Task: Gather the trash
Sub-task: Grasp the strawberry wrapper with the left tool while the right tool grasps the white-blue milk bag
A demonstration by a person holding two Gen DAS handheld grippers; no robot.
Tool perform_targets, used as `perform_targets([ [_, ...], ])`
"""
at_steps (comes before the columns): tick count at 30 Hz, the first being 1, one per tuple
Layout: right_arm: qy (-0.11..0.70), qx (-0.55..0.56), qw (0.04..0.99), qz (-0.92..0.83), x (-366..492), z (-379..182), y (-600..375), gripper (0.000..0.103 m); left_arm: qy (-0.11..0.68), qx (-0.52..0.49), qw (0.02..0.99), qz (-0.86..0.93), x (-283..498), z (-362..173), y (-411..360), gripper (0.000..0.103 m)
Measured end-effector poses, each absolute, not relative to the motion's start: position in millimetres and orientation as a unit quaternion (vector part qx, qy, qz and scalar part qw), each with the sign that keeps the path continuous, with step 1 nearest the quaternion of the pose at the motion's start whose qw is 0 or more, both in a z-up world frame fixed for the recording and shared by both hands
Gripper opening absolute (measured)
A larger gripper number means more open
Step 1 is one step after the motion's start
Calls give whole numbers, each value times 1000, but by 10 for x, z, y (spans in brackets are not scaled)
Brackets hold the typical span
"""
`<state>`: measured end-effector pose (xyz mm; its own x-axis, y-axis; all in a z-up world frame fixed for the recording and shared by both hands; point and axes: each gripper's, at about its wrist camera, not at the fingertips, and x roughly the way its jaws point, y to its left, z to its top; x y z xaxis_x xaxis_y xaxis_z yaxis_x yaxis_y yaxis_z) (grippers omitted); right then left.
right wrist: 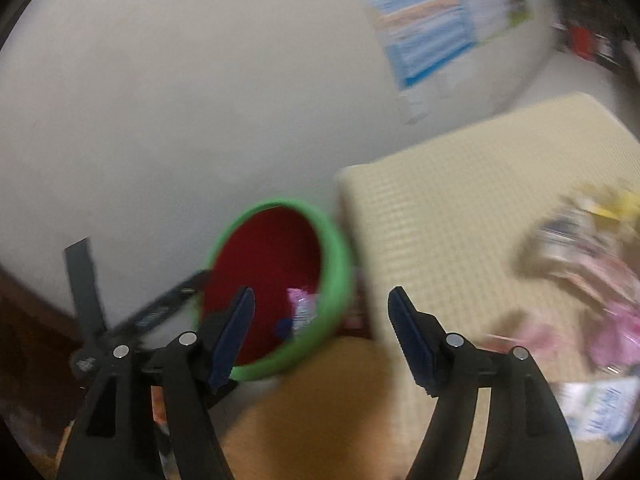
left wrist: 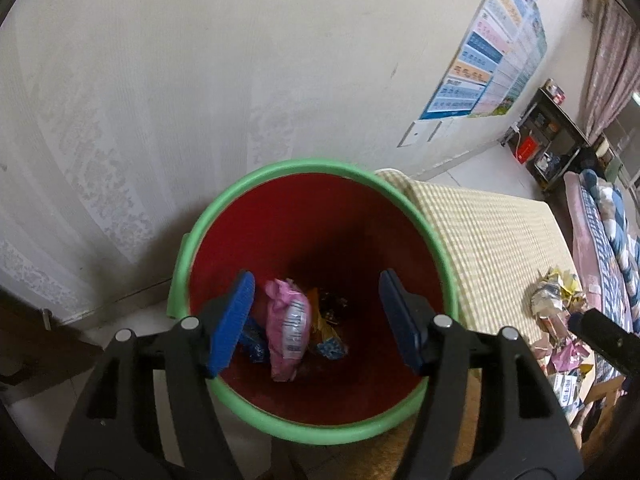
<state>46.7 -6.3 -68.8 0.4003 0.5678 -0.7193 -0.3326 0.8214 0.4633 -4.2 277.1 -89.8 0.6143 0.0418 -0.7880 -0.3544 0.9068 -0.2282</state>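
Grippers: two, both wide, nothing between the pads. Left gripper [left wrist: 316,320] hangs over one bin [left wrist: 224,208] at frame centre, pink wrapper [left wrist: 290,326] inside. Right gripper [right wrist: 320,336]: bin left of centre, trash pile [right wrist: 592,264] far right on one mat [right wrist: 460,200].

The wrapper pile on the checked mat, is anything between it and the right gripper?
Nothing visible blocks it. The right gripper is open and empty, with only bare checked mat between it and the wrapper pile. The green-rimmed bin sits off to its other side. The view is blurred.
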Motion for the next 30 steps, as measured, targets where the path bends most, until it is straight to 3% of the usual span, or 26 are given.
perform_targets([
  [6, 469, 107, 870, 111, 300, -783, -1307, 67, 433, -155, 885, 78, 69, -836, 2394, 62],
  [13, 494, 148, 857, -24, -125, -1169, -2472, 67, 451, -96, 887, -9, 207, -802, 1571, 62],
  [21, 519, 218, 827, -11, -145, -1552, -2752, 67, 483, -23, 867, -121, 369, -941, 553, 62],
  [30, 526, 248, 814, 15, -142, -1650, -2740, 41, 529, 51, 829, -174, 555, -1304, -151, 62],
])
